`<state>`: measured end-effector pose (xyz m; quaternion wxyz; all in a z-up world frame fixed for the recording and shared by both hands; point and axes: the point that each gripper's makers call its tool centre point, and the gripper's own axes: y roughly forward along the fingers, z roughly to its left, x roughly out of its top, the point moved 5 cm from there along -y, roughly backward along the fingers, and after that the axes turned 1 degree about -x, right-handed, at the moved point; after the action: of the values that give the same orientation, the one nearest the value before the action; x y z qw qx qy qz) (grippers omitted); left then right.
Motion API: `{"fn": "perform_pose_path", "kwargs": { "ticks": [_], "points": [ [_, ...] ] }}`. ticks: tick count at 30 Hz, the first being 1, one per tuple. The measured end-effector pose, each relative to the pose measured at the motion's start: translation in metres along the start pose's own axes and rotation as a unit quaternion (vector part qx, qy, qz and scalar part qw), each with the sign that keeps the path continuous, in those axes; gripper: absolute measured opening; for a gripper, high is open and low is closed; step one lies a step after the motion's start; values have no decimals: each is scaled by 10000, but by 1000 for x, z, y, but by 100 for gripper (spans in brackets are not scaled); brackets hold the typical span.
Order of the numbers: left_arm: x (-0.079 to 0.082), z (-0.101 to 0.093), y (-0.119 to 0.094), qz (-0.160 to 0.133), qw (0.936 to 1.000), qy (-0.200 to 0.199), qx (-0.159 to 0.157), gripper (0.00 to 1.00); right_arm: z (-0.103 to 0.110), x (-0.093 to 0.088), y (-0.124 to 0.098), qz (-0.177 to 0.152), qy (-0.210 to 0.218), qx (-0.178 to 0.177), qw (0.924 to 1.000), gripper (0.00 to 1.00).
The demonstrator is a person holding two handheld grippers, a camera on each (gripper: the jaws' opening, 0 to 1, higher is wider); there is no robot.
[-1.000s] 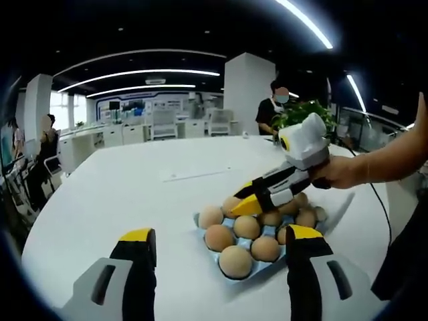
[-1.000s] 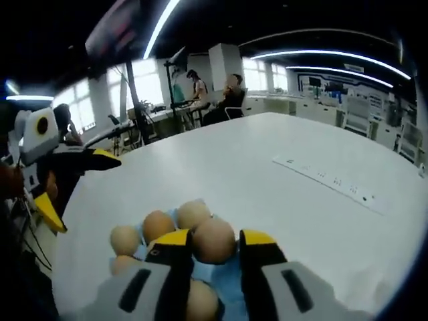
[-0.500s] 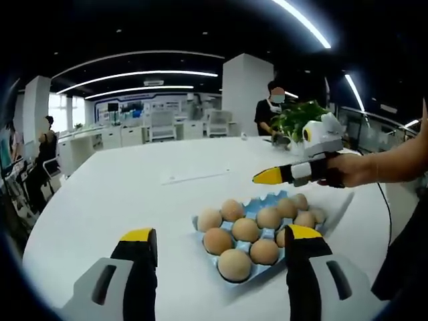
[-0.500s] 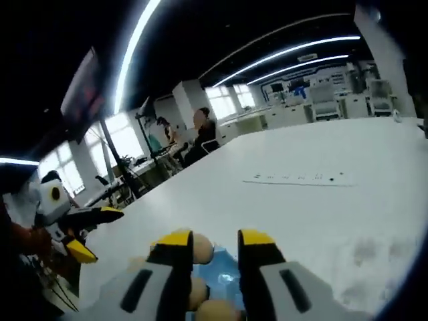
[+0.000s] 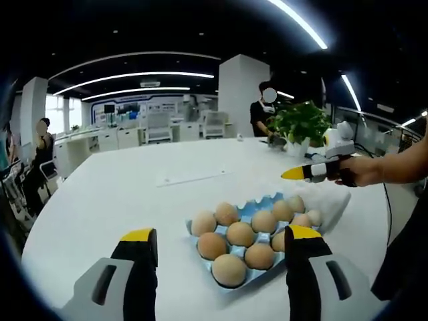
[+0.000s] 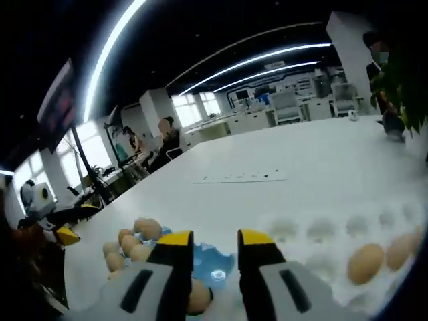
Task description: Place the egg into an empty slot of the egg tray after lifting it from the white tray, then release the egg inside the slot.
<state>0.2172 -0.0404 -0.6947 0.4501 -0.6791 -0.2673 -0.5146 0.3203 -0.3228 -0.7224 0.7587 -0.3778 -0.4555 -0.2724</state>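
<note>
Two eggs (image 6: 366,262) lie in the white tray (image 6: 321,231) – right gripper (image 6: 214,242) fingers apart, empty; left gripper (image 5: 214,235) fingers wide apart above the blue egg tray (image 5: 257,207).

A wide white table (image 5: 127,194) carries a flat white strip (image 5: 190,178) lying near its middle. At its far edge stands a leafy green plant (image 5: 302,122) in a white pot, with a person in dark clothes (image 5: 261,115) just behind it beside a broad white pillar (image 5: 237,93). Rows of white desks and chairs (image 5: 150,127) stand beyond, under long curved ceiling lights (image 5: 134,75), and a seated person (image 6: 165,142) shows in the right gripper view.
</note>
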Motion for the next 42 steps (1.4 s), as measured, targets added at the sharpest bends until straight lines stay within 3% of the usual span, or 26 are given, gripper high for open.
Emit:
{"fn": "perform_pose_path", "kwargs": {
  "ticks": [2,6,13,18,22,24,27,29,31,34,42],
  "points": [
    [0,0,-1,0,10000,0,6,79,-8,0,-7,-74,20,-130,9999,26],
    [0,2,-3,24,10000,14,23,79,-36,3,-27,-231,-39,-714,9972,26],
    [1,-2,-2,27,10000,37,-10,77,-78,12,-55,-400,-452,-1590,9854,26],
    [1,-3,-2,14,10000,44,-8,77,-99,3,-62,-148,-733,-2036,9762,26],
    [1,-2,-4,20,10000,36,18,76,-108,-6,-61,56,-880,-2117,9733,26],
    [1,-2,-5,27,10000,40,22,76,-108,-9,-57,89,-814,-2040,9755,26],
    [1,-2,-6,33,10000,33,60,76,-110,-14,-51,220,-998,-2011,9742,27],
    [1,-1,-6,30,10000,32,85,76,-115,-21,-50,487,-1306,-2045,9689,27],
    [0,-2,-6,35,9999,25,92,75,-115,-19,-48,233,-1107,-1895,9754,28],
    [0,-3,-7,38,9999,39,100,74,-115,-18,-47,320,-1449,-1792,9726,27],
    [1,-5,-5,24,9999,55,101,74,-111,-16,-52,278,-1054,-1772,9781,26]
  ]
}}
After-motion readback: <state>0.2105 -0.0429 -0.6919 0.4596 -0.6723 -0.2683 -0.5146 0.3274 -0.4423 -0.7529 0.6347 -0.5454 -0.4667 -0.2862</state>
